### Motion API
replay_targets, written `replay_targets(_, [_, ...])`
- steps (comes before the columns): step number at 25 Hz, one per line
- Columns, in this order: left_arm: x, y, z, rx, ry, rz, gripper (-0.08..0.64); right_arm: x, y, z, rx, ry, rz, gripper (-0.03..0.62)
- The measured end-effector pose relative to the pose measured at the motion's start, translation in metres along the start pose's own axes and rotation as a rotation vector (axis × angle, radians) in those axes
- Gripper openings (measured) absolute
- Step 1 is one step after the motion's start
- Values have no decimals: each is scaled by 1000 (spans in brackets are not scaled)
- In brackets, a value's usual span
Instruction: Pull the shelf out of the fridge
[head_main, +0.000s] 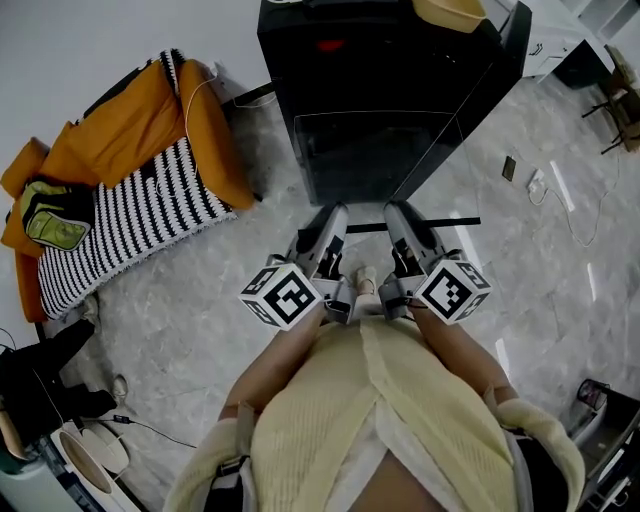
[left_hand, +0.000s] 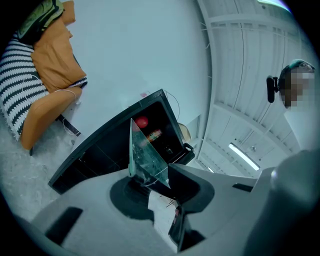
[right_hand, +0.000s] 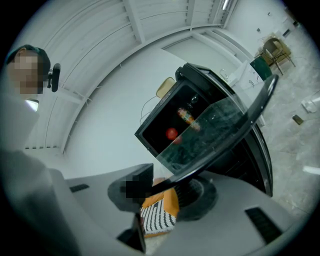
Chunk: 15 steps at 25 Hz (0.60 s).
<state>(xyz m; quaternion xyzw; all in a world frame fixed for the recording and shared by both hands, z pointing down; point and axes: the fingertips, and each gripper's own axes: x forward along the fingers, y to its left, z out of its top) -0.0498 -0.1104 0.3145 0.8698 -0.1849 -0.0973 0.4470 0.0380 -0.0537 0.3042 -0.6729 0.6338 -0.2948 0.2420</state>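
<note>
Nearest to us, we saw the person's pale yellow top (head_main: 380, 420) and both forearms reaching forward over the grey marbled floor (head_main: 200, 330). Just beyond sat the two marker cubes (head_main: 282, 295), one on each tool, side by side and close together. The left tool (head_main: 328, 225) and the right tool (head_main: 405, 225) pointed ahead, roughly level. In the left gripper view we found the left tool's jaws clamped on a near corner of the glass shelf (head_main: 378, 155), with the pane rising out from between them. In the right gripper view the right tool's jaws stood wide but gripped the shelf's dark front rim (right_hand: 235, 127), which ran across between the two pads. The shelf was therefore held up by both tools in front of the open black fridge (head_main: 380, 60), near edge toward the person and far edge toward the opening; we could not tell whether it was fully clear of the cabinet. Inside the fridge we made out a round red item (left_hand: 142, 121) and a bottle (left_hand: 154, 135). The fridge door (head_main: 512, 45) stood open to the right. Off to the left, against the wall, lay an orange seat (head_main: 130, 130) with a black-and-white striped cloth (head_main: 140, 220).
</note>
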Motion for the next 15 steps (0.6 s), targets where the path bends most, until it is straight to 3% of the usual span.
replay_targets(15, [4,2,-3,4,2,9,100,2,-5,1,0,9,11,124])
